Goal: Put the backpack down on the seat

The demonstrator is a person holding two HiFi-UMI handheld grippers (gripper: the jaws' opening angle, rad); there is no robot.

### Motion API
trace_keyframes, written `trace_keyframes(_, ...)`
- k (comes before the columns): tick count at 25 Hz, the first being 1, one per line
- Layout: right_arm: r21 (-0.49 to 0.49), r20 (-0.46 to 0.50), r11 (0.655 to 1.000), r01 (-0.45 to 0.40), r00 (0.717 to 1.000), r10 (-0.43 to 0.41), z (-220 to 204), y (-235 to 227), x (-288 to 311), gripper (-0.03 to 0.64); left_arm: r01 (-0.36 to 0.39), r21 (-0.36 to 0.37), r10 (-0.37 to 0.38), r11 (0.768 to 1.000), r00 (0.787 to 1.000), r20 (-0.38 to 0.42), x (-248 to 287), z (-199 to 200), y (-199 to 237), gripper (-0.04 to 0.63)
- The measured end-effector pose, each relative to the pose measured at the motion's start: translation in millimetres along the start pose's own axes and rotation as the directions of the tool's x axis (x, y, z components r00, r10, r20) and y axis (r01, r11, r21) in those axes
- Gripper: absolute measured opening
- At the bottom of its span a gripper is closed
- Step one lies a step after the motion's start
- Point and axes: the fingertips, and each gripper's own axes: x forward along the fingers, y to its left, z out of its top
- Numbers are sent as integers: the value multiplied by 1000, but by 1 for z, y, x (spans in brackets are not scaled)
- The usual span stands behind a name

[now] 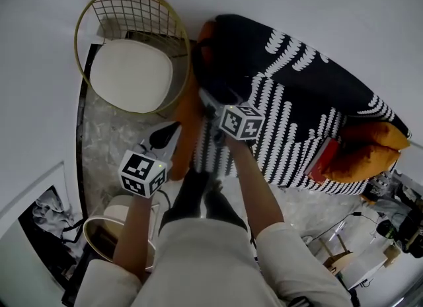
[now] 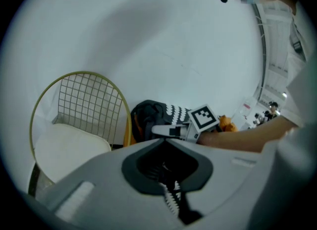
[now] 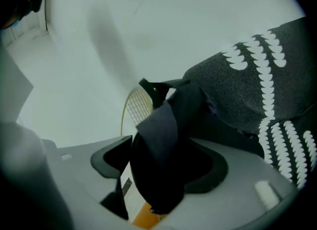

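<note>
The black backpack (image 1: pixel 223 58) rests on the left end of the seat, a sofa under a black throw with white markings (image 1: pixel 297 101). My right gripper (image 1: pixel 209 98) reaches to it from the front. In the right gripper view a broad black strap (image 3: pixel 163 140) of the backpack hangs loosely in the wide gap of the right gripper (image 3: pixel 158 174); the jaws stand far apart and do not press on it. My left gripper (image 1: pixel 166 135) hovers lower left of the sofa, off the bag. The left gripper (image 2: pixel 171 199) has its toothed jaws together with nothing between them. The backpack (image 2: pixel 148 117) shows beyond it.
A gold wire chair with a white cushion (image 1: pixel 132 68) stands left of the sofa against the wall. Orange cushions (image 1: pixel 370 150) and a red book (image 1: pixel 320 160) lie at the sofa's right end. A round side table (image 1: pixel 106 233) and a framed picture (image 1: pixel 46 216) are near my left.
</note>
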Motion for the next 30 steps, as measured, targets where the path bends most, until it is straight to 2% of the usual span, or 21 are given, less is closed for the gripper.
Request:
trace_keyframes(9,-13,17,1000,-9,1000,9,-8,14,-29,309,-11,-1,11,1000,999,38,-16,-2,-3,3)
trace_keyframes(14,-111,45,994,-7,999,13,-10,23,-58,287,-9,11,8,1000,999,40,-22,-7,-16,3)
trace_keyframes(19,-135,80,991,-18,996,29,-9,31,-93,268,-15,14,15,1000,998,57,-30,-11,-31,3)
trace_keyframes(24,-149,89,988,25,996,-12,-10,28,-145,259,-9,35,6,999,997,80,-38,-8,-59,3)
trace_keyframes(30,-188,151,978,87,987,-59,-13,66,-229,198,-6,58,-1,998,993,121,-84,-6,-95,3)
